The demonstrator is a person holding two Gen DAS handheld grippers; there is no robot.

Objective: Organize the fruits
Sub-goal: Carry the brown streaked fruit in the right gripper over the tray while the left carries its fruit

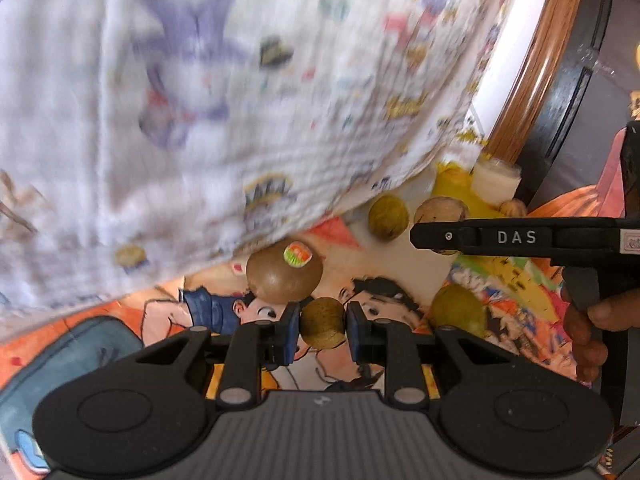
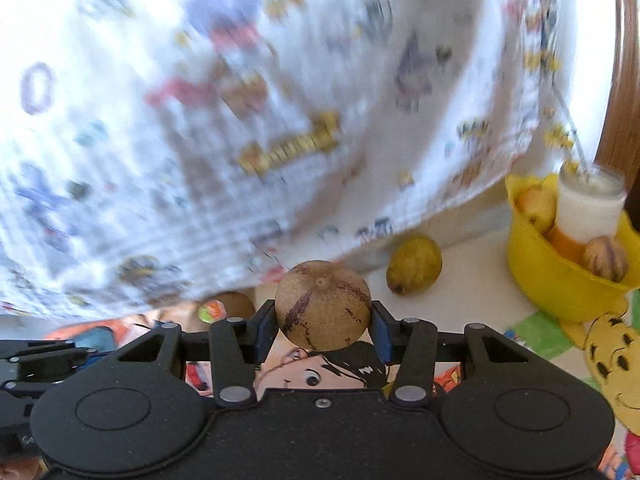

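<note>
Yellow bowl [image 2: 560, 280], far right: likely destination, already holding fruit. Right gripper [image 2: 322, 330]: clamped on a speckled brown fruit [image 2: 322, 304], lifted for transfer. Left gripper [image 1: 322, 326]: closed on a small brown fruit [image 1: 322, 322].

A cartoon-printed mat [image 1: 168, 320] covers the surface, with a bare white strip [image 2: 472, 280] past its far edge. Taking the yellow bowl [image 2: 560, 292] as the mark: it sits at the mat's far right corner. Just left of it, on the white strip, lies a yellow-green fruit [image 2: 414, 265]. Further left rests a brown kiwi with a sticker [image 1: 285, 270]. A printed white cloth [image 1: 200, 120] hangs behind, perhaps brushing the surface; it is blurred.
</note>
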